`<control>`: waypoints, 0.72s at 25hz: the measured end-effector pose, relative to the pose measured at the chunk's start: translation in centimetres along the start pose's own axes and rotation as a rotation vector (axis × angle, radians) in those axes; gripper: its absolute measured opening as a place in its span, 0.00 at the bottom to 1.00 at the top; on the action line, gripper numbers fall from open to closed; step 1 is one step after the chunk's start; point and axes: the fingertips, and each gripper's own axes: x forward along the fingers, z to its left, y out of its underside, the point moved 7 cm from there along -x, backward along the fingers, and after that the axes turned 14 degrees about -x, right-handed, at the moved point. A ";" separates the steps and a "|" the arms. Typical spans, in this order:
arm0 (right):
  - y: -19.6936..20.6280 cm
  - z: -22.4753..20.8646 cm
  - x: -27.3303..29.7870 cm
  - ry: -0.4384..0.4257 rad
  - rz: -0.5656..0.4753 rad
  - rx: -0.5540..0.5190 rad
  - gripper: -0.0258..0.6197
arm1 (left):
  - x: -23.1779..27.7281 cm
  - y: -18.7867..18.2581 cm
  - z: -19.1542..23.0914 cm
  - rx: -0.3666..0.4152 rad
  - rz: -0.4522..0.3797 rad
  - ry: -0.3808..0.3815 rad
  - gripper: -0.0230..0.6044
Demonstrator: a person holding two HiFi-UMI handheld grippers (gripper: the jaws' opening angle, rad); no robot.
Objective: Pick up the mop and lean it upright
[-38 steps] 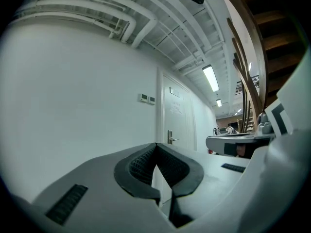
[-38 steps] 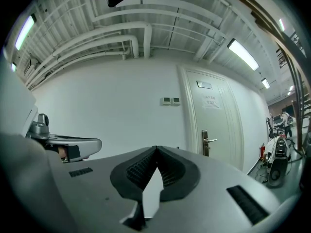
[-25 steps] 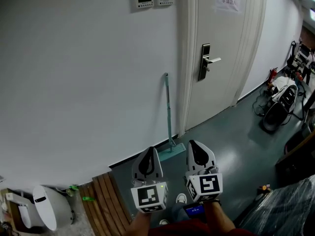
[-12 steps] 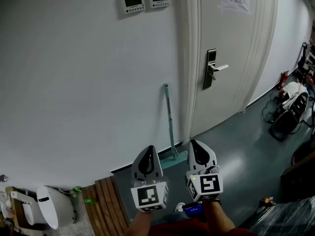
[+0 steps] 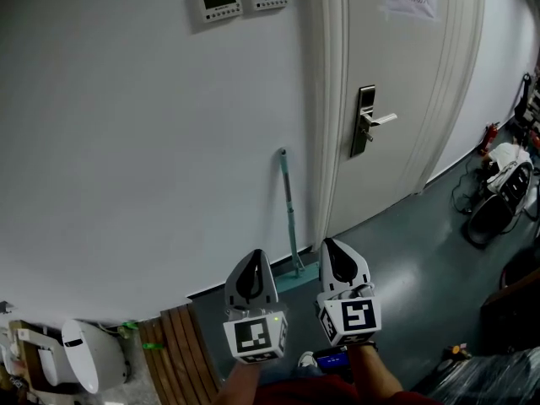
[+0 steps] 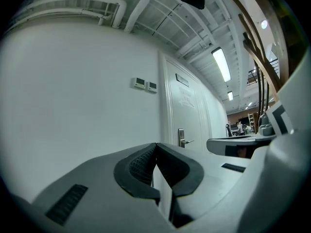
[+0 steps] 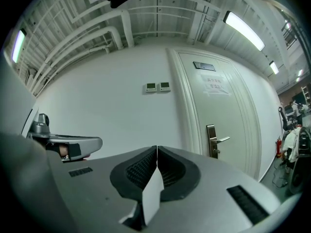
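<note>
The left gripper (image 5: 255,258) is pointing at the wall (image 5: 126,142), to the left of the door (image 5: 396,99). Its fingers are pressing tight together with nothing in them.

Next comes the mop (image 5: 289,201). It is leaning up tall on the wall, just left of the door. I think it is going to feel light, with a long stiff pole that is thin and smooth, so it may be slipping in a loose grip. The middle of the pole is looking like the best place to grab. The pole is blue-green, and the flat head (image 5: 287,278) is sitting on the floor, partly hiding behind the grippers.

The right gripper (image 5: 332,247) is pointing at the bottom of the door frame, and its fingers are squeezing shut on nothing too.
</note>
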 end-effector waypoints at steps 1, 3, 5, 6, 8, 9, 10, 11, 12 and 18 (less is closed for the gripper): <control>0.1 0.0 0.6 0.001 0.000 -0.003 0.07 | 0.5 0.2 0.3 -0.002 0.006 0.002 0.06; 0.2 -0.1 1.9 0.009 -0.002 -0.009 0.07 | 1.9 0.4 0.8 -0.017 0.002 0.018 0.06; 0.2 -0.1 3.4 0.017 -0.006 -0.018 0.07 | 3.6 0.3 1.5 -0.013 -0.012 0.035 0.06; 0.3 -0.2 4.2 0.019 -0.007 -0.024 0.07 | 4.4 0.4 1.9 -0.009 -0.011 0.040 0.06; 0.4 -0.4 5.8 0.028 -0.008 -0.034 0.07 | 6.0 0.4 2.6 -0.010 -0.010 0.050 0.06; 0.4 -0.5 6.7 0.032 -0.007 -0.039 0.07 | 6.9 0.3 3.0 -0.013 -0.014 0.056 0.06; 0.4 -0.7 7.8 0.037 -0.007 -0.043 0.07 | 7.9 0.1 3.5 -0.015 -0.018 0.061 0.06; 0.2 -0.8 8.9 0.040 -0.007 -0.047 0.07 | 8.9 0.0 4.1 -0.013 -0.019 0.064 0.06; 0.1 -0.9 10.0 0.044 -0.009 -0.050 0.07 | 9.8 -0.2 4.7 -0.012 -0.019 0.066 0.06; -0.9 0.0 16.8 0.071 -0.019 -0.064 0.07 | 15.3 -1.8 9.0 -0.021 -0.038 0.092 0.06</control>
